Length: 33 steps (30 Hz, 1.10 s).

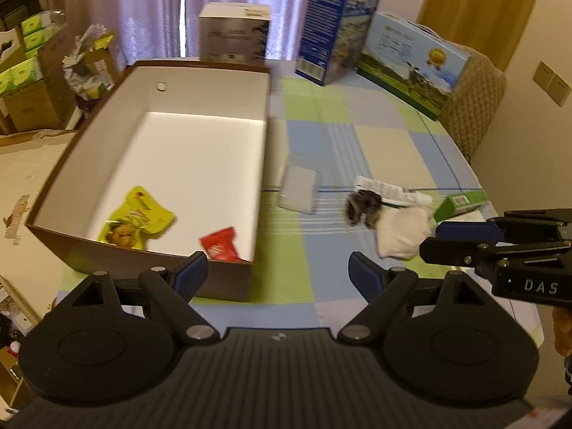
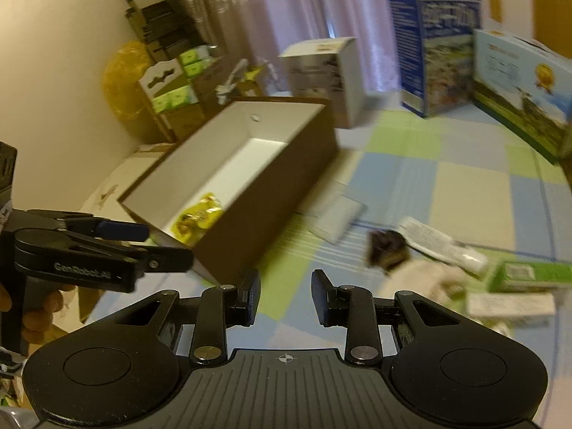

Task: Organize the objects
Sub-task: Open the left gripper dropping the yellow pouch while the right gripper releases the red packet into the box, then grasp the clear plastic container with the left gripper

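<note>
L claw (image 1: pixel 278 274) is spread wide w/ nothing between its blue pads, pointing down over the near edge of the checked tablecloth (image 1: pixel 389 143). Ahead-left of it sits the open brown box w/ white inside (image 1: pixel 200 136); in the box's near end, just beyond the L finger, lie a yellow snack pouch (image 1: pixel 137 218) and, to its right, a red wrapped packet (image 1: pixel 220 245), close to the finger tip. Straight ahead of the claw, outside the box's right wall, a pale flat card-like pack (image 1: pixel 299 191) lies on the cloth. Ahead-right: a dark furry item (image 1: pixel 361 204) touching a white cloth pouch (image 1: pixel 402 232), a printed tube (image 1: pixel 388 190) behind them, then a green carton (image 1: pixel 461 203) farthest right. R claw (image 2: pixel 285 298) sits just right of the L one, jaws drawn near together, a narrow gap left, gripping nothing; from its own cam the box is ahead-left, the furry item and pouch ahead-right. A hand (image 2: pixel 35 316) holds the L tool's grip. Far off past both claws, tall printed cartons (image 1: pixel 339 26) stand at the table's back edge; both views blurred, so labels unreadable.
</note>
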{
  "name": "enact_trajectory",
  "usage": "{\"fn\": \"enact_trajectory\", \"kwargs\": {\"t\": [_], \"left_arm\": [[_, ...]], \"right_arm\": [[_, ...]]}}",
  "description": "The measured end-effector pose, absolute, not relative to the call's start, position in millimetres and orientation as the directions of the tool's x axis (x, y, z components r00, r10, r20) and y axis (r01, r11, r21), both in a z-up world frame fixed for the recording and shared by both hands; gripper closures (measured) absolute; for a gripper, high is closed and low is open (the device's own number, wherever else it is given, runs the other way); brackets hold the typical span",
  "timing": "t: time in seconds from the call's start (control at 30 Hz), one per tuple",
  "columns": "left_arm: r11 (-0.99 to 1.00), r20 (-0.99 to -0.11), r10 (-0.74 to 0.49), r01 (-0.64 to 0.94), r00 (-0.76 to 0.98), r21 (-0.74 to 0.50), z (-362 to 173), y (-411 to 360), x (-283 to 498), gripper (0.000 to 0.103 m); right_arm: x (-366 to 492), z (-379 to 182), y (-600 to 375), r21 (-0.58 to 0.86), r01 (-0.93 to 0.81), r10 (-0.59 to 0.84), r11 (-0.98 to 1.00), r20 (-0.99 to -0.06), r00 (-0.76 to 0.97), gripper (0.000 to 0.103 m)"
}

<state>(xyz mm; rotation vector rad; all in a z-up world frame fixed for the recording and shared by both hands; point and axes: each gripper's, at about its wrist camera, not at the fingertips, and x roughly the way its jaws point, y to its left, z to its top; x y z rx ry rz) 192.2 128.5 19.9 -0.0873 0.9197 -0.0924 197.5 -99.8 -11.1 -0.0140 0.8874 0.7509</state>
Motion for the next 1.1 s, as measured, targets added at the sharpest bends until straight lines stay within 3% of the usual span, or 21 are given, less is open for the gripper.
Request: {"fn": "enact_trajectory", "kwargs": {"t": [0.57, 0.9, 1.1], "left_arm": [[0.985, -0.816, -0.164, 0.129, 0.554, -0.111, -7.2, 55.5, 213.1, 0.020], [0.982, -0.837, -0.155, 0.177, 0.524, -0.071, -25.4, 28.9, 265.5, 0.022], [0.984, -0.861, -0.119, 0.172, 0.495, -0.038, -45.5, 23.8, 325.7, 0.031]], "right_arm": [[200.1, -39.4, -223.1, 0.256, -0.350, 0.406, 0.901, -0.781, 0.475, 0.074], [216.7, -54.4, -276.3, 0.247, -0.194, 0.313, 0.949, -0.801, 0.511, 0.074], [224.0, -61.5, -298.1, 0.248, -0.131, 0.280, 0.960, -0.813, 0.510, 0.074]]}}
